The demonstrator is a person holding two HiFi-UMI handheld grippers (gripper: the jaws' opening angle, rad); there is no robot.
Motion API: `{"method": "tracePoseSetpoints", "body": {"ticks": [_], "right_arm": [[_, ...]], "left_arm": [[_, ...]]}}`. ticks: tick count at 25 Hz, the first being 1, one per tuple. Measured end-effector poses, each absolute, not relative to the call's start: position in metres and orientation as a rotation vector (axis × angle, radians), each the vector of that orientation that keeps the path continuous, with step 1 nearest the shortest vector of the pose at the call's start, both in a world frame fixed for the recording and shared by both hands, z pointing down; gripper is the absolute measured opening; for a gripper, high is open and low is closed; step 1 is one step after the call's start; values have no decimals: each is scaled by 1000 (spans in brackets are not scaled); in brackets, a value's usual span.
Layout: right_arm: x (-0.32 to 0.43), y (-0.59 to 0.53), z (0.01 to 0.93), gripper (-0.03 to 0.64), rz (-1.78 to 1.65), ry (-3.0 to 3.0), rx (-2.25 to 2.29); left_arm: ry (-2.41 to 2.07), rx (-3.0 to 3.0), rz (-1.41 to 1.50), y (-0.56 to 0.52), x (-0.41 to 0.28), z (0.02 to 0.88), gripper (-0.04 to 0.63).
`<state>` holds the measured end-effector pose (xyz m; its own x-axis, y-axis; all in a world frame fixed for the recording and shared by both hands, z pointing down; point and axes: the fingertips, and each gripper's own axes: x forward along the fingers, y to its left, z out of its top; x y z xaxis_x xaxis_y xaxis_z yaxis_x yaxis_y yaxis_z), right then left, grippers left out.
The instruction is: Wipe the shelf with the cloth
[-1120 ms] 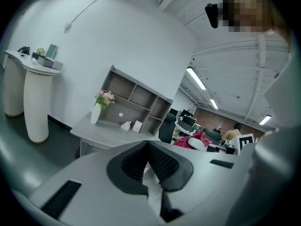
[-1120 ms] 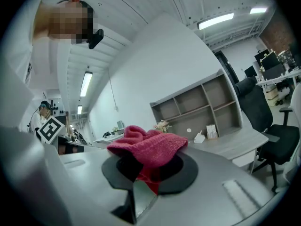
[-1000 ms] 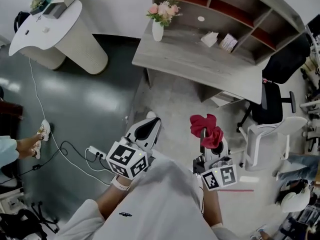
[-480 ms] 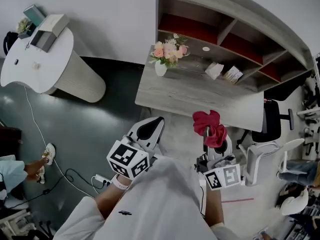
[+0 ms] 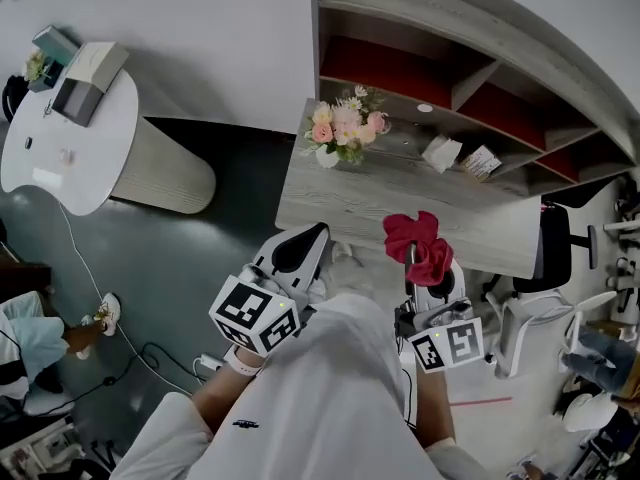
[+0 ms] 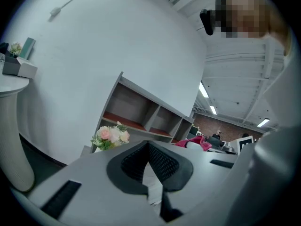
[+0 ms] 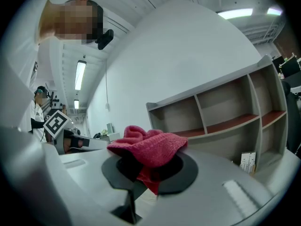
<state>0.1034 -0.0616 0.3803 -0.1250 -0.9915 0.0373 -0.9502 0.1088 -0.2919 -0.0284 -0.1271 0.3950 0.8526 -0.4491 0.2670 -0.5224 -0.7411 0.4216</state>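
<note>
The right gripper (image 7: 149, 172) is clamping its jaws on a bunched red cloth (image 7: 148, 147), which is spilling over the top of the fingertips. In the head view this right gripper (image 5: 413, 264) is holding the cloth (image 5: 420, 245) up over the front edge of the grey desk (image 5: 372, 196), apart from its surface. The left gripper (image 6: 149, 160) is holding nothing, its pads meeting at the tips, and it is hanging just off the desk's front-left corner.

The shelf (image 5: 398, 71), a hutch with red-lined compartments, is standing along the desk's back edge, well apart from the cloth. A vase of flowers (image 5: 341, 134) is sitting near the left edge, and a white paper wad (image 5: 440, 153) and a small card (image 5: 481, 160) are lying near the back edge.

Judging by this, the wiping is not yet begun. The next move calls for reaching over the desk and pressing the cloth flat onto a shelf board, clear of the vase.
</note>
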Motion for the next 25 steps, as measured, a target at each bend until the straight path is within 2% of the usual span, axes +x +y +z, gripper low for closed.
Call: {"method": "tracePoseSetpoints", "body": {"ticks": [6,25], "right_arm": [[112,-113,386,66,-405,2268,-1848],[108,-276,324,66,25,2568,-1536]], "left_arm": [[-770,2509,227,-167,-19,400,0],[-930,2519,151,-241,5,381,0]]}}
